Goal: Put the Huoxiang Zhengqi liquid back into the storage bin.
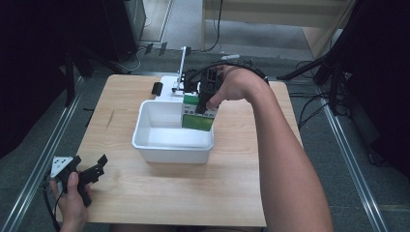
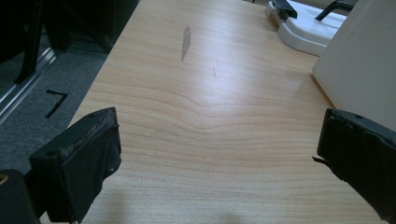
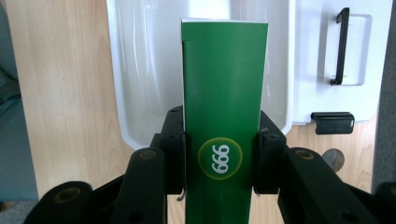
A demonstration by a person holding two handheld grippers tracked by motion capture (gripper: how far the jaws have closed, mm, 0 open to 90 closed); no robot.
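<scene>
There is one green box, with a round "999" mark on its narrow face, and it is held above the far right part of the white tub, its lower end already below the rim as far as the high view shows. The right gripper holds it: the two jaws press on the two broad sides of the box, with the narrow green face toward the camera. The box looks like thin cardboard, so it is probably light and fairly stiff, but its walls could dent if pressed too hard; the printed surface seems smooth and may slip a little. The present grip, across the broad sides near the upper end, seems a sensible place to hold it, because the box hangs straight down from there. The tub is one only, and in the high view its inside appears empty apart from the box. Behind it lies one flat white lid with a black handle, and a small black clip sits at its edge. The left gripper rests low at the near left corner of the table, its jaws wide apart with nothing between them, well apart from the tub.
</scene>
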